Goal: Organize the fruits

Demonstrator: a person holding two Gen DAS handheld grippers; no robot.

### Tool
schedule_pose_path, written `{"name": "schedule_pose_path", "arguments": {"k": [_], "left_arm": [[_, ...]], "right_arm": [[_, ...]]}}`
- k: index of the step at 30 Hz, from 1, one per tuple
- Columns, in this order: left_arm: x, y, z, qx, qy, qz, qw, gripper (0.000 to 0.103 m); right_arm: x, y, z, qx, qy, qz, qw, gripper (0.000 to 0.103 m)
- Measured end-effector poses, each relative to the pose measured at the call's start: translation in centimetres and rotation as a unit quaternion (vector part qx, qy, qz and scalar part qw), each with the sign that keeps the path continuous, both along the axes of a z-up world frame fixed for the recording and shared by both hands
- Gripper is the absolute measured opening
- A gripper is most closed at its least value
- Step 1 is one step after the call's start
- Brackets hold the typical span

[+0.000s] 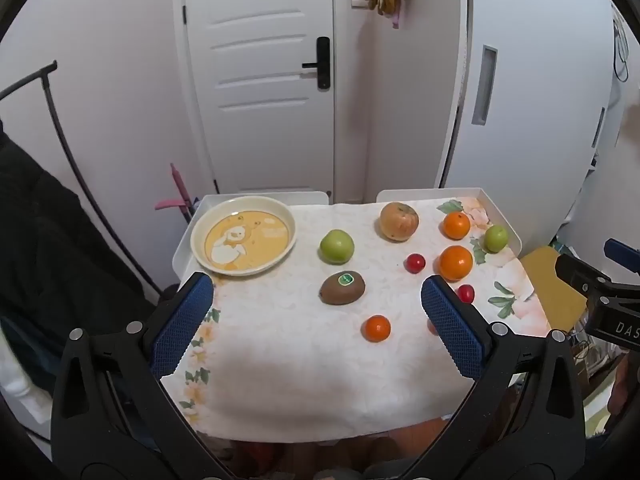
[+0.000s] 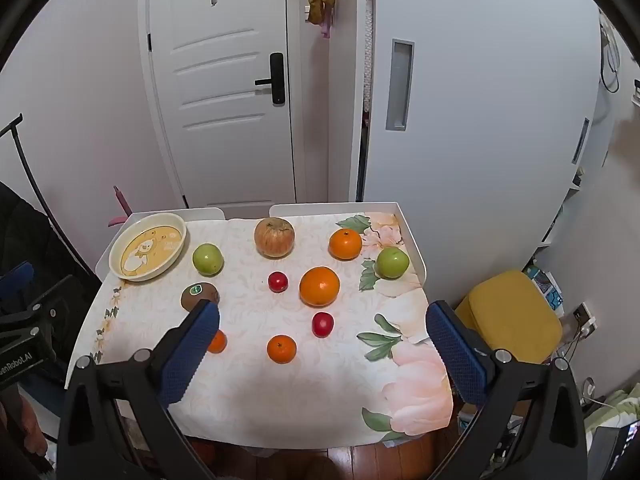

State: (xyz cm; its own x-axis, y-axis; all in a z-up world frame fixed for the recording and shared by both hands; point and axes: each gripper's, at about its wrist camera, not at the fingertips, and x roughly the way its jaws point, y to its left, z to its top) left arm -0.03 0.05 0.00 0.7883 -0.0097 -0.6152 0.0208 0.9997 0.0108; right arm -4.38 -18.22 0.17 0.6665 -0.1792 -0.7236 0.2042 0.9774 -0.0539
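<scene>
A yellow plate (image 1: 243, 236) (image 2: 149, 247) with a bear picture sits bare at the table's far left corner. Fruits lie scattered on the cloth: a brown apple (image 1: 399, 221) (image 2: 274, 237), two green apples (image 1: 337, 245) (image 1: 496, 238), a kiwi (image 1: 342, 288) (image 2: 199, 295), several oranges (image 1: 455, 263) (image 2: 319, 286) and small red tomatoes (image 1: 414, 263) (image 2: 322, 324). My left gripper (image 1: 316, 312) hovers open above the near table edge, nothing between its fingers. My right gripper (image 2: 322, 340) is open too, over the near right part, holding nothing.
The table wears a white floral cloth (image 1: 304, 360) with raised white rims (image 2: 412, 240) at the back and sides. A yellow stool (image 2: 514, 316) stands to the right. A white door (image 1: 260, 80) and cabinet (image 2: 480, 120) are behind. A dark garment (image 1: 48, 248) hangs at left.
</scene>
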Motion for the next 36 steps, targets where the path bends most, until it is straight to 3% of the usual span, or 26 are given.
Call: {"name": "schedule_pose_path", "arguments": {"k": [36], "left_arm": [[-0.12, -0.04, 0.45, 0.01, -0.005, 0.003, 0.9999, 0.103]], "right_arm": [[0.06, 0.0, -0.09, -0.004, -0.003, -0.003, 1.0, 0.103]]}}
